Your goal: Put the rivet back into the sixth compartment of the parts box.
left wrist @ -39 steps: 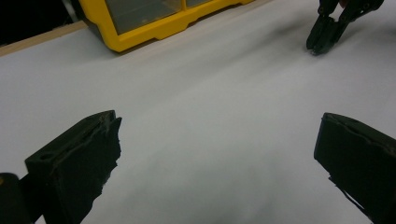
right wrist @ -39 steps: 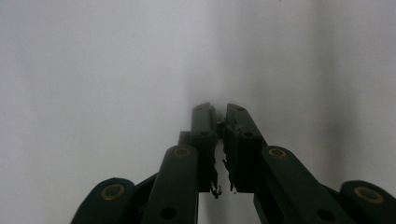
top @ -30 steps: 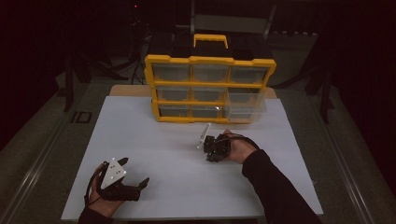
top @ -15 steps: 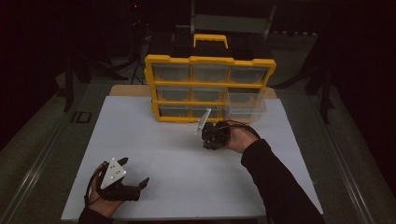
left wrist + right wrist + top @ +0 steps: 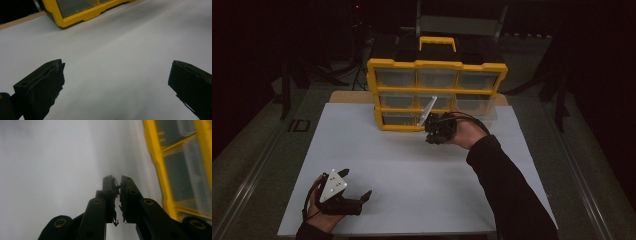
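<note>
White worktop [image 5: 412,165], dim room. Right gripper [image 5: 118,185] has moved up to the yellow drawer cabinet [image 5: 437,92] vs 1 s ago, fingers nearly closed, maybe pinching sth small (blurry). Left gripper [image 5: 354,202] idle near front edge, fingers spread. Prob. a drop-off next.

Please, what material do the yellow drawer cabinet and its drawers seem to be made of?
The yellow drawer cabinet looks like moulded plastic: even colour, rounded edges, dull sheen. Its drawers seem clear plastic, because one can see into them and they show pale reflections. The right gripper is near the bottom row.
</note>
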Tool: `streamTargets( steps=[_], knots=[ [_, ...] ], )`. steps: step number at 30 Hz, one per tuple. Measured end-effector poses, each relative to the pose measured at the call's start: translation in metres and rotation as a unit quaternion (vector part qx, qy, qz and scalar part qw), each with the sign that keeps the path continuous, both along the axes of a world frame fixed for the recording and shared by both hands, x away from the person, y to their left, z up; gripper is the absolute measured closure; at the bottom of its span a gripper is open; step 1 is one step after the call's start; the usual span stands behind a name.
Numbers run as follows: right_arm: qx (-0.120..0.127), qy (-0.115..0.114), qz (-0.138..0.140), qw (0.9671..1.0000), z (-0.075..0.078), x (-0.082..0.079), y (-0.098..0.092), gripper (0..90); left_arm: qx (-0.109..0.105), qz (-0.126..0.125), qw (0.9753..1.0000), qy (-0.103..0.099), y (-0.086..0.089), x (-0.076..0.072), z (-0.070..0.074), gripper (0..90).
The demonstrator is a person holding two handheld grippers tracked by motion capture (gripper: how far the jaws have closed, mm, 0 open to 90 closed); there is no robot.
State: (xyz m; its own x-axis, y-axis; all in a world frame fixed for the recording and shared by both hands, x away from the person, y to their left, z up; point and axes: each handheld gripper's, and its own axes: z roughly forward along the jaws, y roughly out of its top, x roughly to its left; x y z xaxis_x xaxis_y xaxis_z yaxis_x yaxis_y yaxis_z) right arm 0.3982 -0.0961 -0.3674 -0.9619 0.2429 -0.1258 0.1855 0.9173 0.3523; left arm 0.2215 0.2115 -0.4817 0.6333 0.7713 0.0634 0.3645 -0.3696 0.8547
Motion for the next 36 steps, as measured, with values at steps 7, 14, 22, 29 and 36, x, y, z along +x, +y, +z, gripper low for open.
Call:
streamTargets(
  steps=[7, 14, 22, 29, 36],
  knots=[
    [0.015, -0.008, -0.019, 0.9997, 0.016, 0.013, 0.001, 82.3, 0.000, 0.000, 1.0000, 0.000, 0.000, 0.000, 0.000, 1.0],
    [0.026, -0.016, -0.040, 0.9987, 0.030, 0.024, -0.001, 82.3, 0.000, 0.000, 1.0000, -0.001, 0.001, 0.000, 0.000, 1.0],
    [0.041, -0.024, -0.058, 0.9971, 0.043, 0.031, -0.007, 82.3, -0.001, 0.000, 1.0000, 0.000, 0.000, 0.000, 0.000, 1.0],
    [0.056, -0.030, -0.070, 0.9955, 0.053, 0.035, -0.016, 82.3, -0.001, 0.000, 1.0000, 0.000, 0.000, 0.000, 0.000, 1.0],
    [0.076, -0.034, -0.087, 0.9927, 0.062, 0.038, -0.031, 82.3, -0.003, 0.000, 1.0000, 0.000, 0.001, 0.000, 0.000, 1.0]
  ],
)
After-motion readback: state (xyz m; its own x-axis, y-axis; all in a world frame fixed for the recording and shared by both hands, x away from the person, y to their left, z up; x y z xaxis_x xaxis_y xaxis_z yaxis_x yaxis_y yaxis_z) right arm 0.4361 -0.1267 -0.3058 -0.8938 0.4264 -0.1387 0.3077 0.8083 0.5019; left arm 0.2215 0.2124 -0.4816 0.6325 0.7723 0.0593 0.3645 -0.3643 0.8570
